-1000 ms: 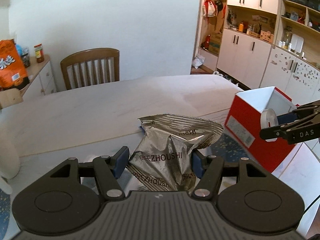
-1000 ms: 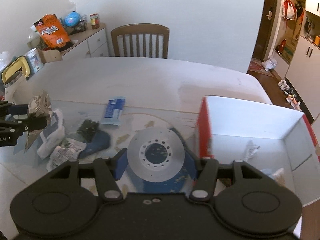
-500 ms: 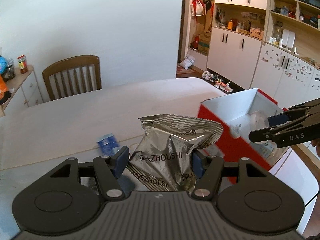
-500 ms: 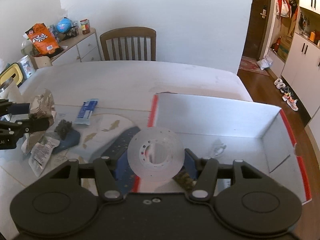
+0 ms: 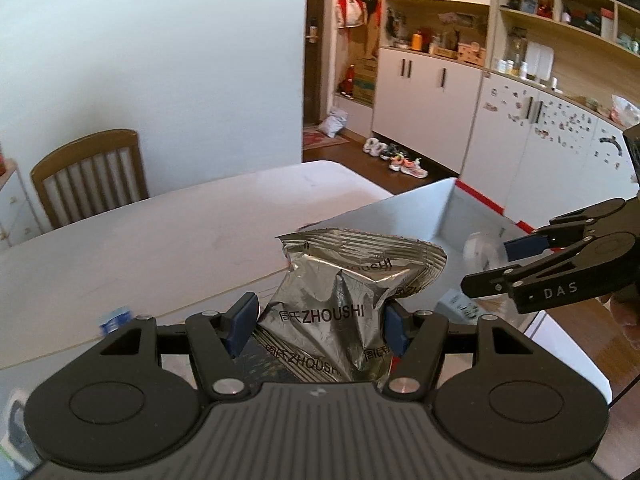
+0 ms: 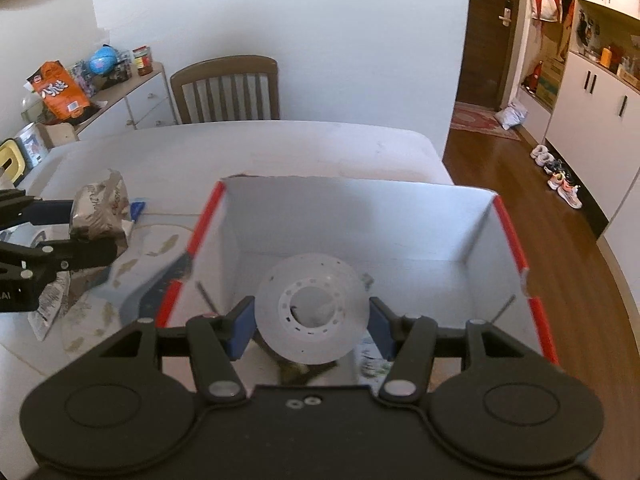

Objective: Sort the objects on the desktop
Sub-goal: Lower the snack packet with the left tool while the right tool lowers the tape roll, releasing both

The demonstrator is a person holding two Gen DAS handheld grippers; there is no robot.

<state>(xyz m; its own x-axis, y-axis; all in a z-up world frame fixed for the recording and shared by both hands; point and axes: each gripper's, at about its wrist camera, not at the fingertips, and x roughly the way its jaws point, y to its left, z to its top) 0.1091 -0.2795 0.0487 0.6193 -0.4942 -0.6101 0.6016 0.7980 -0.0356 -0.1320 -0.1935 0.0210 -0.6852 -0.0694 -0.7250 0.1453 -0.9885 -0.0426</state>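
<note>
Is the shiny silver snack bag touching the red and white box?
Apart. In the right wrist view the silver snack bag, clamped in the left gripper, hangs left of the box, with bare table between them.

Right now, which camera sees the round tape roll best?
The right wrist view: the tape roll sits big and face-on between that tool's pads, above the red box. The left wrist view shows it only small, blurry and edge-on.
</note>
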